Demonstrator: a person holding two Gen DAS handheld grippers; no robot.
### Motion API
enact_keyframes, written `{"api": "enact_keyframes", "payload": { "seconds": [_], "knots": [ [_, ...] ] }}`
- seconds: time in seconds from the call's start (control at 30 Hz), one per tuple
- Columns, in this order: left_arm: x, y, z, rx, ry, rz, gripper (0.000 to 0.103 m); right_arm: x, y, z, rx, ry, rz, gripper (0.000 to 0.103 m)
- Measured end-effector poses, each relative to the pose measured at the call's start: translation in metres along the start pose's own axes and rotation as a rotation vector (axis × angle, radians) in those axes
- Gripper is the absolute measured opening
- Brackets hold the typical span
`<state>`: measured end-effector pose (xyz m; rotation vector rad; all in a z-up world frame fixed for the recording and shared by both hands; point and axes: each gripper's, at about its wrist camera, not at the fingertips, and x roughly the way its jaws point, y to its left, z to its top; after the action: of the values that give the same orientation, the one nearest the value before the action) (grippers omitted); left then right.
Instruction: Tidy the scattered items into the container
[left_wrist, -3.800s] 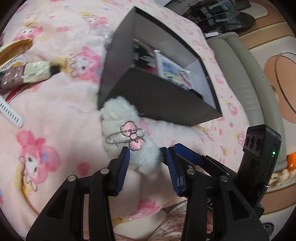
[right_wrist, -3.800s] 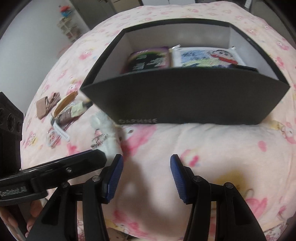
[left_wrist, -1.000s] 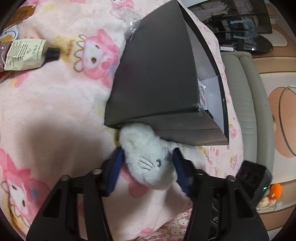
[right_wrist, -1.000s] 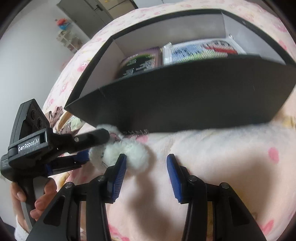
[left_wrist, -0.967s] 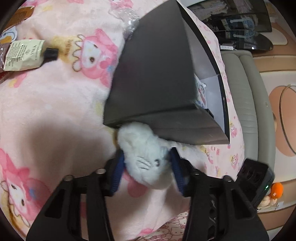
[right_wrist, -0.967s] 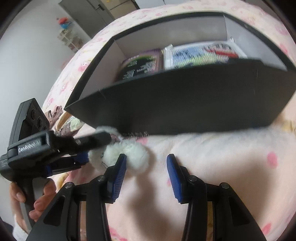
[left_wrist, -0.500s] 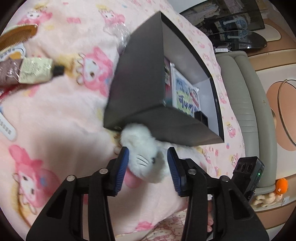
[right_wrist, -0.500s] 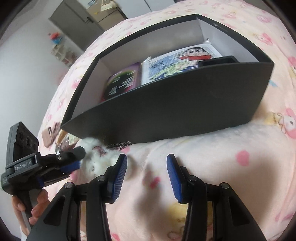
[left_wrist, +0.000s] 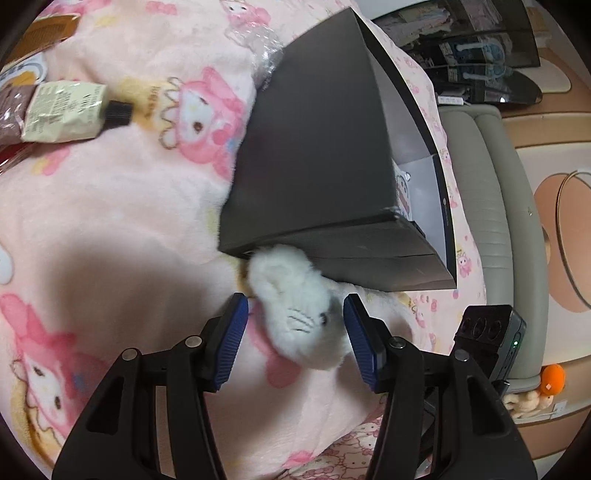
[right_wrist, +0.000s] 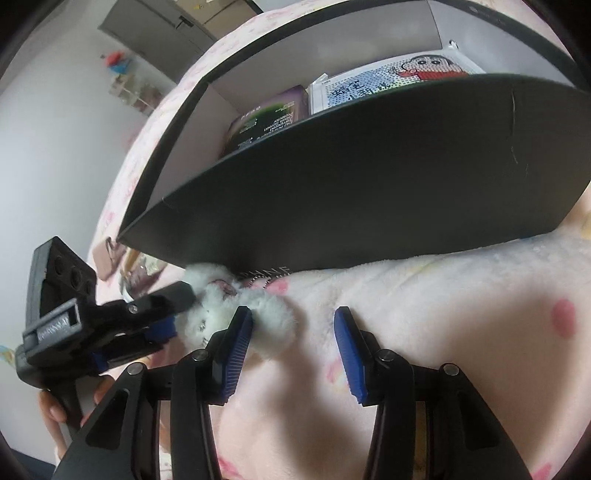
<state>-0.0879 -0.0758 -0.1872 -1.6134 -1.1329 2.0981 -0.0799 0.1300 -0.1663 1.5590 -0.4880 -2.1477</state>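
A white plush cat toy (left_wrist: 299, 314) lies on the pink blanket against the near bottom corner of the black box (left_wrist: 317, 155). My left gripper (left_wrist: 293, 332) is open around the toy, with gaps on both sides. The toy also shows in the right wrist view (right_wrist: 236, 310), with the left gripper (right_wrist: 162, 325) beside it. My right gripper (right_wrist: 293, 339) is open and empty over the blanket, just right of the toy. The black box (right_wrist: 369, 184) holds a dark packet (right_wrist: 266, 122) and a cartoon-printed pack (right_wrist: 388, 81).
A cream tube (left_wrist: 70, 110), a brown packet (left_wrist: 11, 114) and a comb (left_wrist: 37, 33) lie on the blanket at far left. A crinkled clear wrapper (left_wrist: 258, 48) sits behind the box. A grey sofa edge (left_wrist: 495, 206) runs along the right.
My left gripper's jaws have widened and the plush toy now sits loose between them. The right gripper has come lower and closer to the box front.
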Motion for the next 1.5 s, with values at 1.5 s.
{"api": "enact_keyframes", "payload": {
  "seconds": [1.5],
  "knots": [
    [0.000, -0.023, 0.002, 0.011, -0.047, 0.123, 0.053, -0.039, -0.037, 0.018, 0.072, -0.048, 0.011, 0.040]
  ]
}}
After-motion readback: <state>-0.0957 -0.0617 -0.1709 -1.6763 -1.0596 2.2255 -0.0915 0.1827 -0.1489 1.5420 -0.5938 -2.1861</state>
